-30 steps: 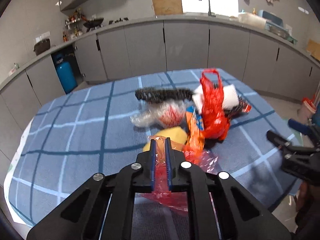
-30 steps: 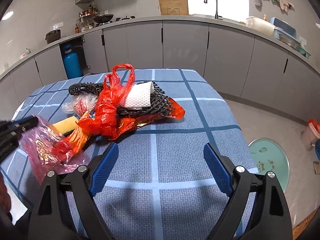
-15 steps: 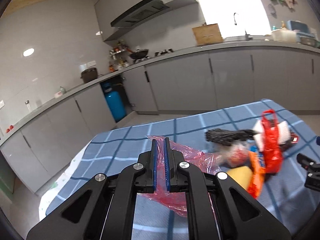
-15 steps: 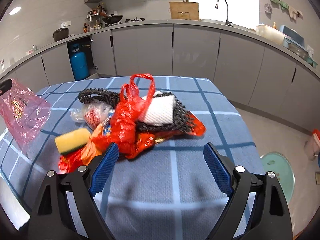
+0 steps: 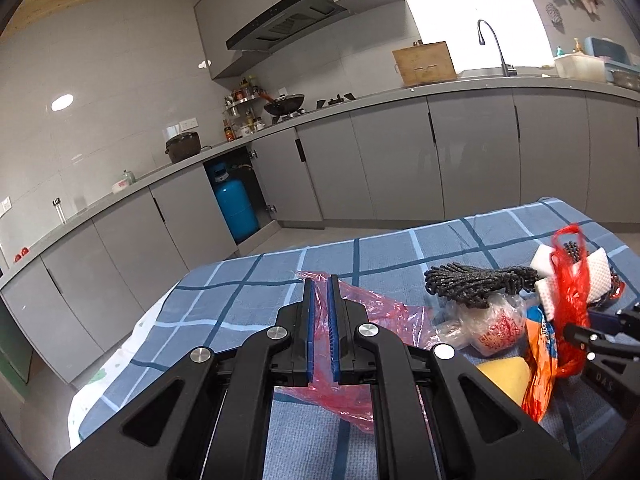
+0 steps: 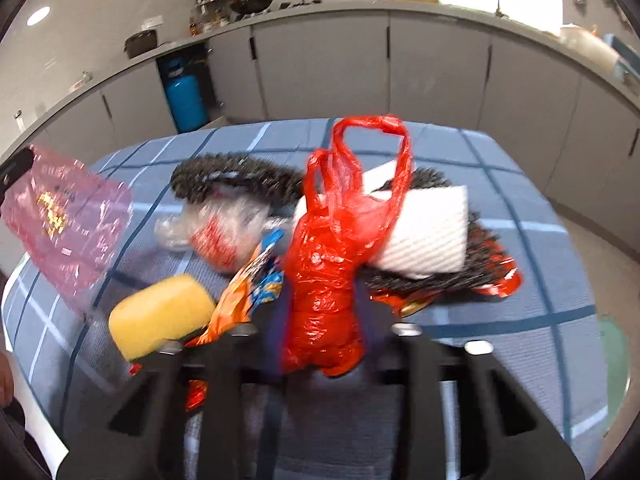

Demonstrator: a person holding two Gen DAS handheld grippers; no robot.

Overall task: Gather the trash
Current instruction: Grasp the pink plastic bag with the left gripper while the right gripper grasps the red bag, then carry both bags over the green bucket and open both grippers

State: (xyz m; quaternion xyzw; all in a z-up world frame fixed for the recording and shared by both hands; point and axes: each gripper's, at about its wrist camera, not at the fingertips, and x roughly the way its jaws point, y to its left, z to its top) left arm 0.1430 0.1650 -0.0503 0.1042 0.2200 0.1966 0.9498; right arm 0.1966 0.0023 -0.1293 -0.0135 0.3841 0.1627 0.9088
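Observation:
My left gripper [image 5: 320, 286] is shut on a thin pink plastic bag [image 5: 372, 312] and holds it up over the left part of the blue checked table [image 5: 256, 280]; the bag also hangs at the left of the right wrist view [image 6: 68, 220]. My right gripper [image 6: 322, 320] has its blurred jaws close around the base of a crumpled red plastic bag [image 6: 332, 264] in the trash pile. The pile holds a yellow sponge [image 6: 160, 316], an orange snack wrapper [image 6: 248, 296], a clear wrapper [image 6: 220, 236], black netting [image 6: 236, 172] and a white foam sleeve [image 6: 424, 232].
Grey kitchen cabinets [image 5: 440, 168] run along the far side, with a blue gas cylinder [image 5: 234, 208] in an open bay. A teal round object [image 6: 614, 356] lies on the floor right of the table. A red foil wrapper [image 6: 500, 280] lies under the netting.
My left gripper lifted the pink bag off the table and swung left. My right gripper moved forward into the pile and closed from wide open around the red bag.

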